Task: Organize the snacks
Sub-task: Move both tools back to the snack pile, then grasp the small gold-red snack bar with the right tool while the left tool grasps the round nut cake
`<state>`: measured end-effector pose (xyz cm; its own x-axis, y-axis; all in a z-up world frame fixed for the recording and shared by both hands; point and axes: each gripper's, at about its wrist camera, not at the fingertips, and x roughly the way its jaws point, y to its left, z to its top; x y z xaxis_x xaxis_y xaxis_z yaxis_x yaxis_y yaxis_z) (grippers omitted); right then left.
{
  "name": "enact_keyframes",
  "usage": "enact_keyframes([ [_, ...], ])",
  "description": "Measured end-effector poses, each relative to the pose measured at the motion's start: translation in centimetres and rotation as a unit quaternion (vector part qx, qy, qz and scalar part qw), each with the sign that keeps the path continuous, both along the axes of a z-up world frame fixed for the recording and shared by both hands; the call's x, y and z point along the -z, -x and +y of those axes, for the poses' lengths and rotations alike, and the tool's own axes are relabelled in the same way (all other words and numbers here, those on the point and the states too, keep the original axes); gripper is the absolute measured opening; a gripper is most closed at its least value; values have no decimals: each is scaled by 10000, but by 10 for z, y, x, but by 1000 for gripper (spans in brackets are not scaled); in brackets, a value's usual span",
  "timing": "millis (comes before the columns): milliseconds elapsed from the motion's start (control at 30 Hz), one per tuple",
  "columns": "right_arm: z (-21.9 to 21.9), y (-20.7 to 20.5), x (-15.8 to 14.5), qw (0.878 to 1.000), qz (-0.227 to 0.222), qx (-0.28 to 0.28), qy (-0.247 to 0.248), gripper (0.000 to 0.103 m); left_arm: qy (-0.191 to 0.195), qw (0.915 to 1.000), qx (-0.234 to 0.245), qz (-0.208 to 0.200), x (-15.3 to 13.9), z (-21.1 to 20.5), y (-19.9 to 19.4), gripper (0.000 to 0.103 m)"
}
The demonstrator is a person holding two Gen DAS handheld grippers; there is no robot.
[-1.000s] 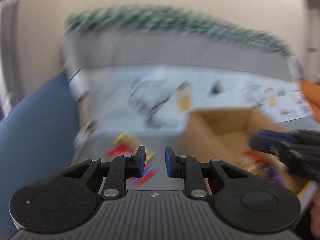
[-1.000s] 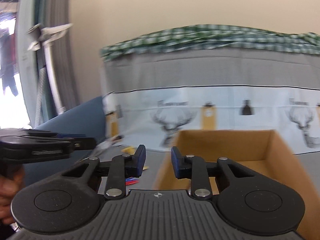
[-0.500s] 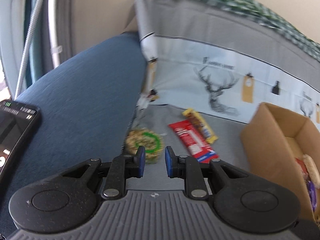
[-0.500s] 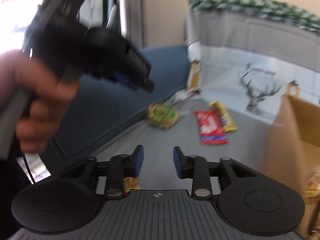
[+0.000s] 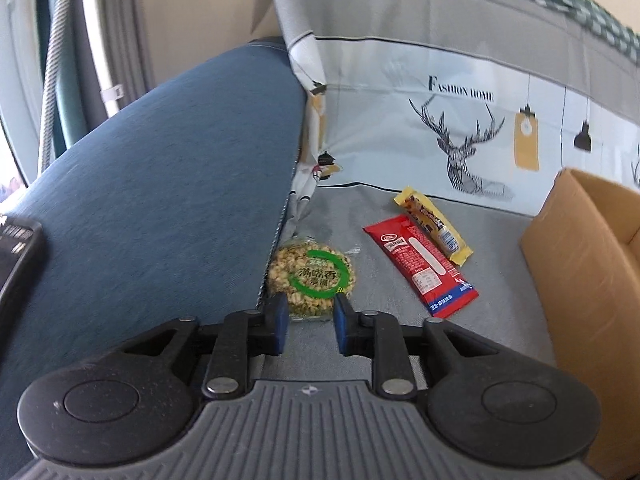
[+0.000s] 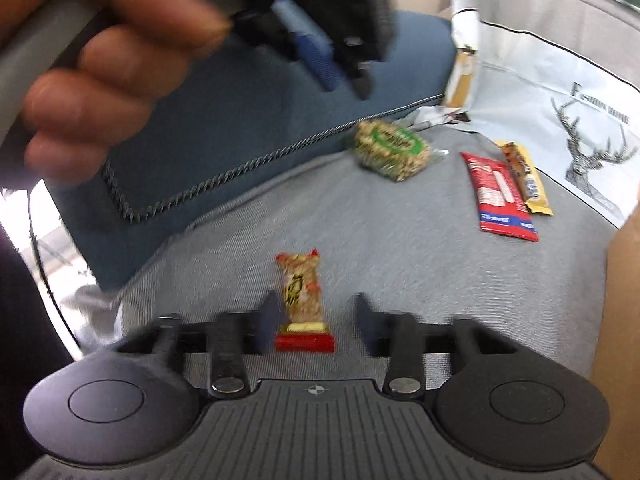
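Four loose snacks on the grey seat cover, but only the right wrist cam gets all of them. The small red-ended pack (image 6: 303,303) shows in that view alone, lying between the right gripper (image 6: 314,320) fingers. Jaws have just been closing and are spread a bit wider than the pack; left pad looks just beside it, right pad apart, so no pinch yet (frame's blurry, hard to be surer).

Left wrist cam shows 3 snacks: round green-label cake (image 5: 311,278), red sachet (image 5: 420,266), yellow bar (image 5: 434,224). The bar lies along the sachet's far edge, touching or overlapping it. The cake sits against the blue cushion (image 5: 160,184) seam, straight ahead of the left gripper (image 5: 308,322), whose jaws have just been opening; nothing between them, gap narrower than the cake.

Only the right view shows the person's hand (image 6: 100,64) round the left gripper's handle, up over the cushion. Only the left view shows a phone (image 5: 18,252) at the far left edge.

One cardboard box (image 5: 580,264) at right, well apart from the cake, near the sachet. One deer-print cloth (image 5: 460,132) behind.
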<state>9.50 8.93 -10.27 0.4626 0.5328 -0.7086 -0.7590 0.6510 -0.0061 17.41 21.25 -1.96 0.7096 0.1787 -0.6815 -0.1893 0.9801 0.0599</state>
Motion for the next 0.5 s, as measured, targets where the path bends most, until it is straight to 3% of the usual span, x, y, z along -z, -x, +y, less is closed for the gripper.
enact_keyframes([
  [100, -5, -1, -3, 9999, -117, 29, 18, 20, -341, 9994, 103, 32, 8, -9, -15, 42],
  [200, -16, -11, -9, 9982, -280, 524, 39, 20, -830, 9960, 266, 170, 21, -21, -31, 51],
  [300, -32, -32, -9, 9922, -114, 1243, 15, 20, -1413, 9879, 495, 406, 38, -33, -45, 59],
  [367, -41, -43, -6, 9869, 96, 1612, 31, 20, -1765, 9808, 651, 507, 49, -42, -53, 71],
  [500, -45, -48, -2, 9827, 218, 1833, 126, 20, -2219, 9691, 832, 688, 69, -49, -70, 77],
])
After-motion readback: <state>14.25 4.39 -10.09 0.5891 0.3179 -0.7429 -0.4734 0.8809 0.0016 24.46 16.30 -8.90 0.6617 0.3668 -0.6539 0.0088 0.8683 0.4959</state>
